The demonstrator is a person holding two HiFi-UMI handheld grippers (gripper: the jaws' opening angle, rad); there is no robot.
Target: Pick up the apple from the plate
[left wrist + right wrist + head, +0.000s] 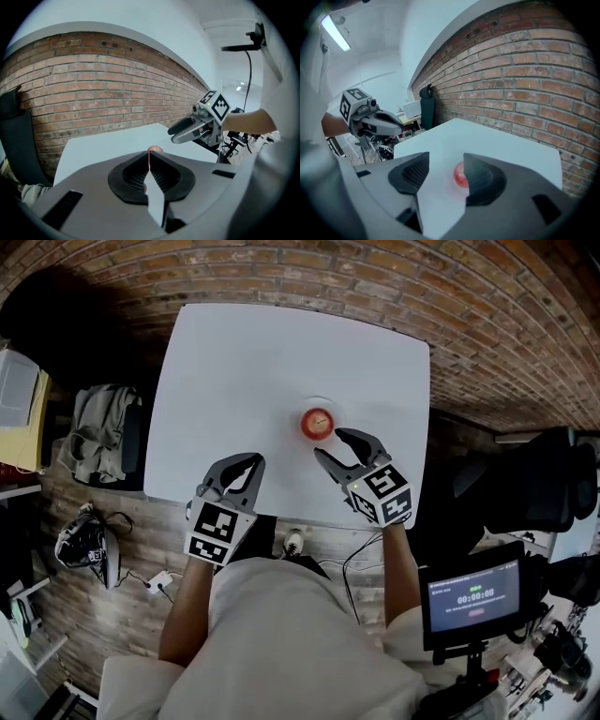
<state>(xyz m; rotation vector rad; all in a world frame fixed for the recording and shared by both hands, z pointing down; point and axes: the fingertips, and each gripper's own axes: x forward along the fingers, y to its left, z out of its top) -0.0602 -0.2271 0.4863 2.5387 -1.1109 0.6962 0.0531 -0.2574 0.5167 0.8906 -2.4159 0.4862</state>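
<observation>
Two grippers hover over the near edge of the white table [244, 362]. Left gripper [255, 462]: jaws together at the tips, nothing between them. Apple [317, 423]: sits on what looks like a pale plate [319, 402], rim hard to see. Right gripper [327, 443]: jaws about half apart, just short of the apple, gripping nothing.

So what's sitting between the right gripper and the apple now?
Nothing is in the way: only a short strip of bare table and the rim of the plate separate the right gripper from the apple. The head view shows it best.
</observation>
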